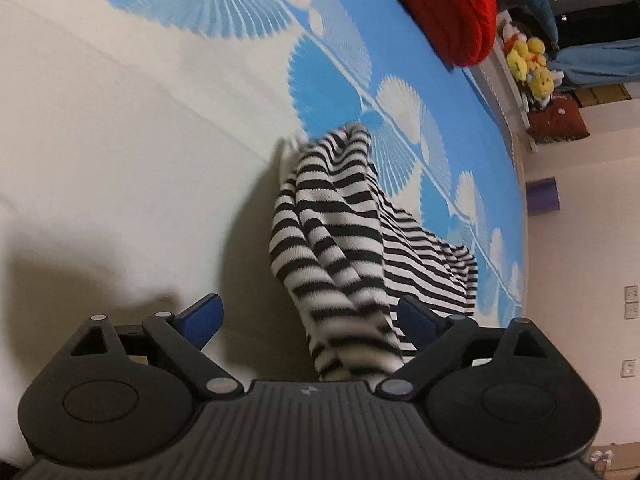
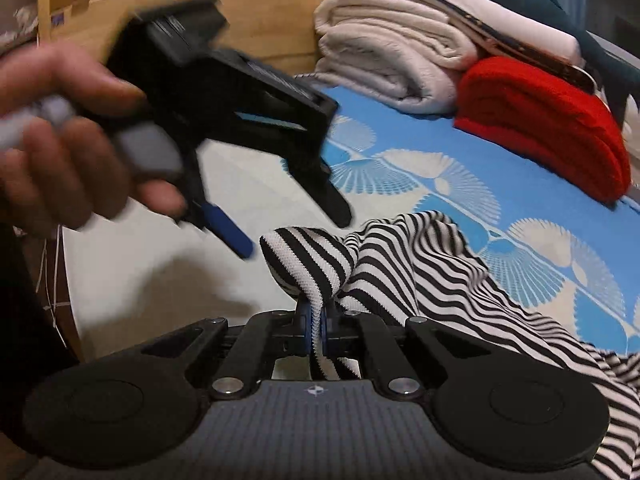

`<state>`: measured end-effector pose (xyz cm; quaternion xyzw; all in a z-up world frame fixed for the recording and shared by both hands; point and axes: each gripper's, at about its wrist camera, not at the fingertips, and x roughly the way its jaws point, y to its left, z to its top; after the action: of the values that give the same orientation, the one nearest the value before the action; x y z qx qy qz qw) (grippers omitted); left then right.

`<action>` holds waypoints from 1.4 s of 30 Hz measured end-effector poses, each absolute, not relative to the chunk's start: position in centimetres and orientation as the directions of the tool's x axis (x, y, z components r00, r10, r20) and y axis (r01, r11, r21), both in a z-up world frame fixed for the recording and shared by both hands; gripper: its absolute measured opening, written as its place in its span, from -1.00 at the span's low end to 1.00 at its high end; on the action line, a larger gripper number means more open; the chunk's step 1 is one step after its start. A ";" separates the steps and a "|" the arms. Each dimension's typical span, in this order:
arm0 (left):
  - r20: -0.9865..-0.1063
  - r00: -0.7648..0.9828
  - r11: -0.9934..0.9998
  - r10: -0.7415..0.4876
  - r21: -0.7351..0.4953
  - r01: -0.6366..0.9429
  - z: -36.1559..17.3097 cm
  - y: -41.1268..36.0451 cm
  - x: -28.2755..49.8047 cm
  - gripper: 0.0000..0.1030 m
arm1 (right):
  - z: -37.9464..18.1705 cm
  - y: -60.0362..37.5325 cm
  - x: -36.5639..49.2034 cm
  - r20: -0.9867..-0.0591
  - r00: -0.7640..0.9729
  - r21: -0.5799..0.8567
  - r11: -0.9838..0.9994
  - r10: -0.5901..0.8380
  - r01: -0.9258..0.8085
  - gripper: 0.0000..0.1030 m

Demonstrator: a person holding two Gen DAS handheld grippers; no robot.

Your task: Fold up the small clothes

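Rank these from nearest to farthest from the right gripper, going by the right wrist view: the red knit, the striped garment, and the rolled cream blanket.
1. striped garment: clamped in the right gripper, trailing right.
2. red knit: folded, on the bed's right side.
3. rolled cream blanket: behind the knit, against the wooden headboard.

no legible text, labels, brands or numbers in either view

Dim, fisheye-warped, motion-blurred, hard shadows
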<state>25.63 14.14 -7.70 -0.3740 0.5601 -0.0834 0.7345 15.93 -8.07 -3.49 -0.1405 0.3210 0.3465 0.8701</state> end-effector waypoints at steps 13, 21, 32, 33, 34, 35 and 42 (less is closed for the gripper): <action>-0.808 0.227 0.784 -0.543 -0.585 -0.207 -11.7 8.5 31.5 -0.14 | -2.7 -9.5 15.9 -0.653 0.530 0.014 0.708 0.542 -0.706 -0.92; -0.831 0.303 0.836 -0.466 -0.526 -0.158 -7.0 11.8 29.9 -0.70 | -2.6 -6.4 16.3 -0.637 0.492 0.065 0.677 0.593 -0.733 -0.92; -0.891 0.365 0.888 -0.268 -0.376 -0.264 -3.5 15.9 27.8 0.75 | -1.6 -6.4 17.2 -0.585 0.465 0.234 0.687 0.664 -0.688 -0.93; -0.883 0.396 0.879 -0.252 -0.380 -0.288 -2.8 16.6 27.7 0.75 | -1.5 -7.1 17.6 -0.583 0.472 0.256 0.701 0.661 -0.666 -0.93; -0.873 0.417 0.864 -0.251 -0.397 -0.310 -2.1 17.2 27.6 0.75 | -1.5 -7.7 17.9 -0.582 0.481 0.272 0.714 0.656 -0.645 -0.93; -0.860 0.439 0.840 -0.260 -0.426 -0.335 -1.6 17.8 27.4 0.75 | -1.4 -8.6 17.8 -0.579 0.493 0.288 0.729 0.649 -0.621 -0.93; -0.832 0.504 0.839 -0.233 -0.434 -0.329 0.3 17.0 27.1 0.75 | -0.9 -17.7 18.9 -0.549 0.661 0.402 0.855 0.512 -0.329 -0.94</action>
<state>27.08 17.05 0.31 -0.2823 0.4970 0.0293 0.8200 18.94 -17.68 -0.90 0.1351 0.3395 0.2332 0.9012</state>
